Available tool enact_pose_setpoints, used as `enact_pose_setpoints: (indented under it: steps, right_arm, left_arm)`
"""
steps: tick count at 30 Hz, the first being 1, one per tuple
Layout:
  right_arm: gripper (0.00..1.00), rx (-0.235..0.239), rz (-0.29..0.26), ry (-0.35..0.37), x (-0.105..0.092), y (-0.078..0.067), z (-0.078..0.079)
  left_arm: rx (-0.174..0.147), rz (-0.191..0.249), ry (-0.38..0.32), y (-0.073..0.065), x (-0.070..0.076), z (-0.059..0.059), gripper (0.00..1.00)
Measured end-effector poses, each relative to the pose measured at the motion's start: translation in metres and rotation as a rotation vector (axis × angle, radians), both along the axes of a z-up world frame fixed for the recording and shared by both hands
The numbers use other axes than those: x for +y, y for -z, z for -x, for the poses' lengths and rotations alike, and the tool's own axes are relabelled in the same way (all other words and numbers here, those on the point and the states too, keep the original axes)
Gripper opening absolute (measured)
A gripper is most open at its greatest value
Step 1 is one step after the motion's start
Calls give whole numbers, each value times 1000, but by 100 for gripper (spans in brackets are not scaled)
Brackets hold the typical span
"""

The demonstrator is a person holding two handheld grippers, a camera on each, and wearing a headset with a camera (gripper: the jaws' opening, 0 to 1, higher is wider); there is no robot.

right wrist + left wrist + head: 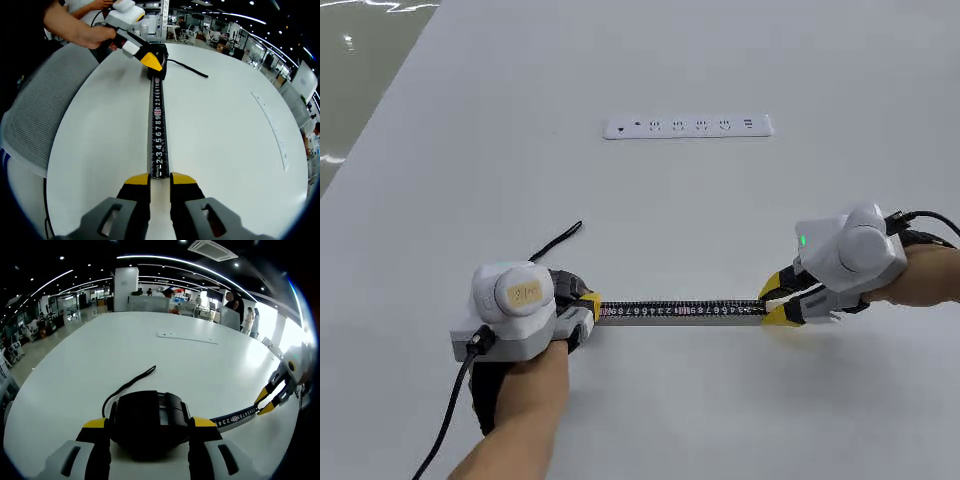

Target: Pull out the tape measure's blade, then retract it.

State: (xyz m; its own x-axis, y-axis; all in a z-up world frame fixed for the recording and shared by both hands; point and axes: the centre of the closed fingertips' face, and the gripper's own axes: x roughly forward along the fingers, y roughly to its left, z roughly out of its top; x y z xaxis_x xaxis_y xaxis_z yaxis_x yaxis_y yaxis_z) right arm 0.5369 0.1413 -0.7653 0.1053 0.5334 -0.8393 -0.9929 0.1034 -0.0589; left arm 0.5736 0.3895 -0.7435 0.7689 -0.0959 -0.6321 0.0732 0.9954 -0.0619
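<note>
My left gripper point(150, 429) is clamped on the case point(145, 410), one jaw on either side, with the case sitting on the table point(650, 220). Right gripper point(160, 181) jaws are pinched together on the tip of the blade point(159, 125). Blade is out, flat on the table, numbers up, in a straight line between the two grippers. Its long axis runs left-right across me in the head view; in the right gripper view it points dead ahead to the case. So the case lies straight along the blade from the right gripper, well apart. Pull-out looks done or nearly. My guess is retract comes next: right gripper feeds back along that same axis toward the case while left holds. Sideways drift would likely kink the blade. Strap point(556, 242) trails behind the case, off the line. Power strip point(688, 127) is on the far side, well apart.
</note>
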Motion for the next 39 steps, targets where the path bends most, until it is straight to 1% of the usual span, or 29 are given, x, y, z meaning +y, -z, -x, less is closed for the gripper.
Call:
enact_pose_setpoints:
  steps: [6, 8, 10, 15, 17, 39]
  right_arm:
    - [13, 1, -10, -3, 8, -1, -1]
    - [13, -3, -2, -11, 9, 1, -1]
    - [13, 2, -12, -5, 11, 0, -1]
    - [13, -1, -10, -10, 16, 2, -3]
    - [13, 0, -18, -9, 20, 1, -3]
    - [13, -1, -24, -20, 40, 3, -8]
  left_arm:
    - [4, 2, 1, 0, 0, 0, 60]
    - [6, 4, 2, 0, 0, 0, 60]
    - [7, 5, 3, 0, 0, 0, 60]
    - [8, 7, 2, 0, 0, 0, 60]
    - [8, 10, 0, 0, 0, 0, 60]
    - [10, 12, -4, -1, 1, -1, 60]
